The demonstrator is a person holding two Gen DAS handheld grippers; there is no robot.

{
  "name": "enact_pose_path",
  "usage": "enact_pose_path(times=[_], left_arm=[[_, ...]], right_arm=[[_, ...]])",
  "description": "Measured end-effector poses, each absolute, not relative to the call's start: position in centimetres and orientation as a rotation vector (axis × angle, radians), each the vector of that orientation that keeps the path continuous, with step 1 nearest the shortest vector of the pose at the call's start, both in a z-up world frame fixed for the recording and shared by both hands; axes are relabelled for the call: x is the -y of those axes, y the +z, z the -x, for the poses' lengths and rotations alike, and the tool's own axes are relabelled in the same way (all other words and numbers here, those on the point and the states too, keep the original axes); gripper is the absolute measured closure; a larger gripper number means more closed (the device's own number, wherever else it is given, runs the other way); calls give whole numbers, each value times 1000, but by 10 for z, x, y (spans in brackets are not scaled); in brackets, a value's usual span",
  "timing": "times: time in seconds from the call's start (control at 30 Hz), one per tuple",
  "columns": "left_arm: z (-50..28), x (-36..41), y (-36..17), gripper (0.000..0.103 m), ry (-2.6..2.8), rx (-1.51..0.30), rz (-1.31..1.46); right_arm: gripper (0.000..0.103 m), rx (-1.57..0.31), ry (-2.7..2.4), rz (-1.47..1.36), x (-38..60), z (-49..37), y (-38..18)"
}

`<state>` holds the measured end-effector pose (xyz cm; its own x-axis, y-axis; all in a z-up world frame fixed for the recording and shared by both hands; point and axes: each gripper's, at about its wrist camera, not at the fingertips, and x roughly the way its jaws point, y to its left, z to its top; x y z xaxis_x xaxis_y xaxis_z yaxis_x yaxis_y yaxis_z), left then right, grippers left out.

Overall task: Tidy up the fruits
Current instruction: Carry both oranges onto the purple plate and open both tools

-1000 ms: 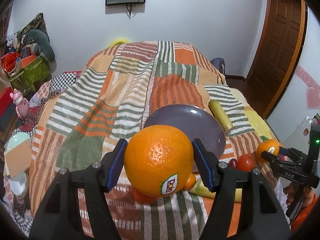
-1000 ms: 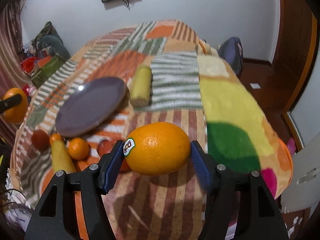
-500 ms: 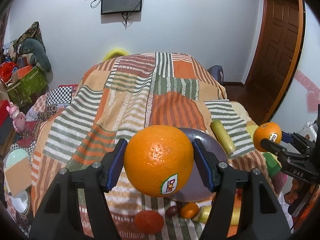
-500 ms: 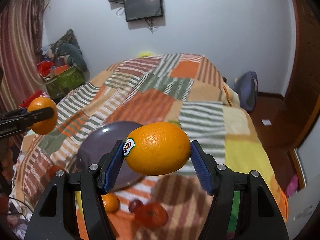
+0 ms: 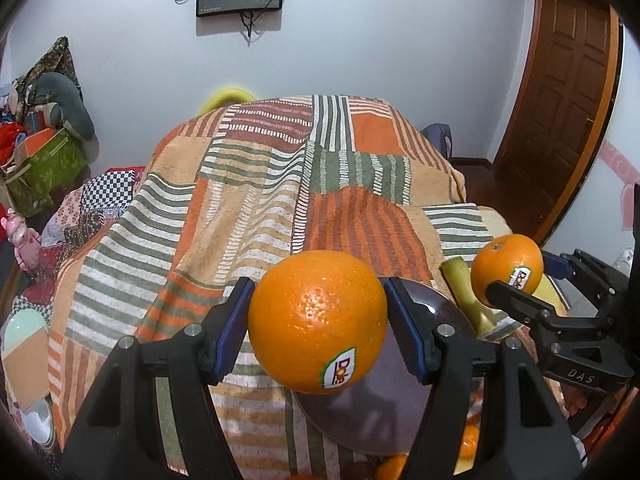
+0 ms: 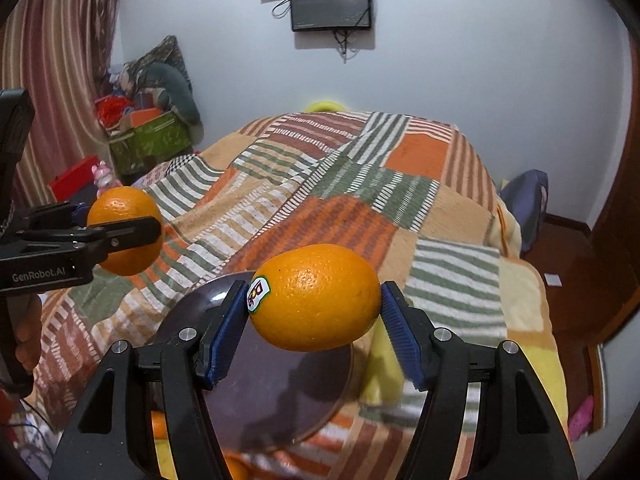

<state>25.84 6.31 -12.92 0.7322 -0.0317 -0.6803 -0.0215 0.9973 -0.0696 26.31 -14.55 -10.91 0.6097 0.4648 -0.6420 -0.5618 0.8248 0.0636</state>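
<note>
Oranges: round orange clamped in left gripper, oval orange clamped in right gripper. Both held in the air above purple plate on striped blanket, plate just below the fingertips.

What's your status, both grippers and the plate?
Left gripper shut on round orange. Right gripper shut on oval orange. Purple plate below, bare.

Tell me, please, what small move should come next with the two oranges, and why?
Probably lower the right gripper to set its stickered oval orange on the empty purple round plate right below; the left gripper also holds a round orange.
</note>
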Motion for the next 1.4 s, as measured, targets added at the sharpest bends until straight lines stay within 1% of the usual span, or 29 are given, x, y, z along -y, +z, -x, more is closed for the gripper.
enact_pose_path(times=[0.13, 0.57, 1.03, 1.13, 1.2, 1.23, 1.27, 1.4], left_arm=[[-276, -64, -138, 38, -18, -778, 75], [-321, -50, -183, 38, -113, -937, 12], [-337, -46, -213, 38, -131, -1063, 25], [-333, -44, -207, 37, -133, -1021, 23], [-328, -41, -197, 32, -120, -974, -12], [-326, -39, -192, 24, -118, -950, -19], [-324, -38, -189, 17, -116, -936, -19], [-321, -36, -185, 17, -107, -933, -26]], right_arm=[[40, -717, 613, 190, 134, -278, -116], [40, -893, 662, 273, 117, -309, -160], [39, -945, 693, 253, 120, -317, -168], [38, -954, 696, 254, 119, -317, -169], [38, -954, 703, 259, 119, -314, -169], [38, -954, 704, 263, 119, -314, -169], [38, -953, 706, 266, 120, -313, -169], [38, -934, 712, 244, 124, -308, -163]])
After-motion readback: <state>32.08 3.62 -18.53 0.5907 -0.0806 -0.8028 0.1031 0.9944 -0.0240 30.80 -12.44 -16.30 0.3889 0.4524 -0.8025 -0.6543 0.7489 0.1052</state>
